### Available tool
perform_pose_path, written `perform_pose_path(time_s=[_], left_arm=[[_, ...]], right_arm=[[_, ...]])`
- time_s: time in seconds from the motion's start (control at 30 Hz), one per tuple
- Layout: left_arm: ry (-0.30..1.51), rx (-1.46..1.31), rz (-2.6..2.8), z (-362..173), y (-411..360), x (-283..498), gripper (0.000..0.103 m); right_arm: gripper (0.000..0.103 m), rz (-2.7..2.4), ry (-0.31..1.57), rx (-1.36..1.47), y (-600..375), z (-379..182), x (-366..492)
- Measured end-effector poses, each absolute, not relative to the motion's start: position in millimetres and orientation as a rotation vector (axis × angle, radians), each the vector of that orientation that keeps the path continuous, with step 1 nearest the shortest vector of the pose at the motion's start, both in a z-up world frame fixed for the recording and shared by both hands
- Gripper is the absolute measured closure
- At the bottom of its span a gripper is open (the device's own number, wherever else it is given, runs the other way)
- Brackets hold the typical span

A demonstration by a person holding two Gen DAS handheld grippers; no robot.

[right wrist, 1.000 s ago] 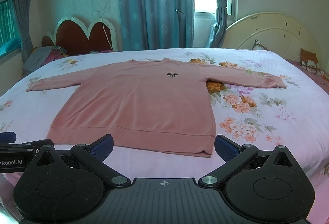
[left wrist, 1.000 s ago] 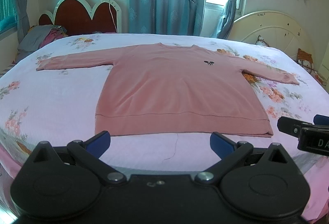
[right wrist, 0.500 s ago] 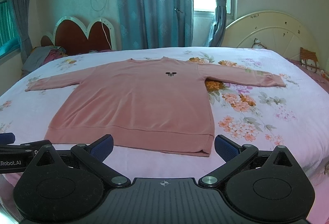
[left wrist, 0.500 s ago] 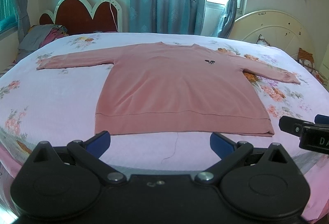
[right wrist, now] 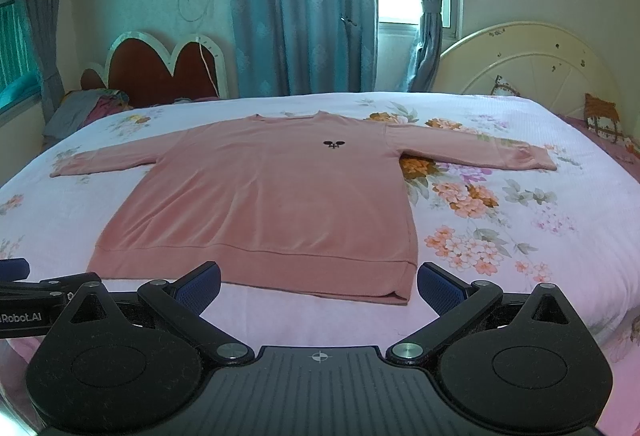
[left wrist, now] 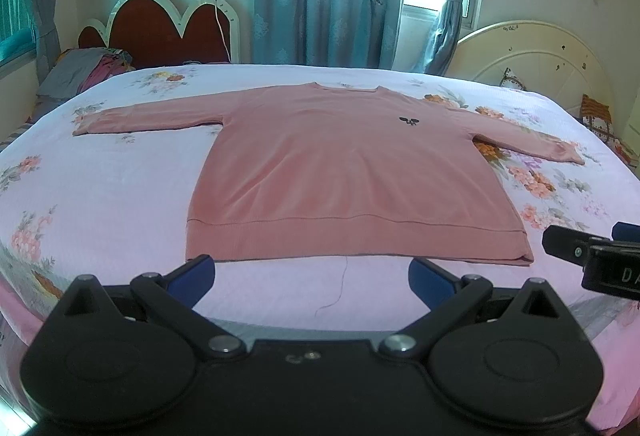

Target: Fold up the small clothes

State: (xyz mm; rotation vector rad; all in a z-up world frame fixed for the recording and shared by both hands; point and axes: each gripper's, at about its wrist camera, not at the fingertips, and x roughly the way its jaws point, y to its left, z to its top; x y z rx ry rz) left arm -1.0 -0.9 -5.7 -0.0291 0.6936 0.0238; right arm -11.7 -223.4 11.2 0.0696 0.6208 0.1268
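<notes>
The long-sleeved pink knit sweater [left wrist: 352,176] lies flat, unfolded, sleeves spread, on the floral pink bed sheet [left wrist: 100,196]. Left tongs [left wrist: 312,272] and right tongs [right wrist: 319,282] hover spread apart before its hem; folding seems unstarted, so next comes gripping an edge.

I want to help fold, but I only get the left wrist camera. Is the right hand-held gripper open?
Observer: Yes. The right wrist view shows the right hand-held gripper with its jaws wide apart, holding nothing.
Operator: Where is it pointing?
Observer: At the sweater. The right corner of the hem shows between its fingers. I can't tell whether it touches the cloth.
Operator: Can that camera see my gripper?
Observer: Yes. Part of the left hand-held gripper pokes in at that view's left edge, with "Robot.AI" printed on it.
</notes>
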Motion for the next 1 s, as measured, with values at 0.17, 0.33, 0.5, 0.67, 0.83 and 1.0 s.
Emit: perform_pose_path(time_s=[0.17, 0.33, 0.5, 0.67, 0.83, 1.0], left_arm=[[0.696, -0.032, 0.032, -5, 0, -1, 0.000], [0.696, -0.039, 0.035, -4, 2, -3, 0.000], [0.699, -0.061, 0.030, -4, 6, -3, 0.000], [0.711, -0.057, 0.033, -6, 11, 3, 0.000], [0.706, -0.051, 0.013, -6, 12, 17, 0.000], [0.649, 0.031, 0.056, -7, 11, 35, 0.000]], right_arm=[[0.000, 0.126, 0.621, 0.069, -223, 11, -12], [0.000, 0.127, 0.620, 0.070, -223, 11, -12], [0.000, 0.127, 0.628, 0.073, -222, 9, -13], [0.000, 0.117, 0.641, 0.076, -220, 5, -9], [0.000, 0.094, 0.646, 0.086, -218, 4, 4], [0.000, 0.065, 0.653, 0.091, -218, 3, 28]])
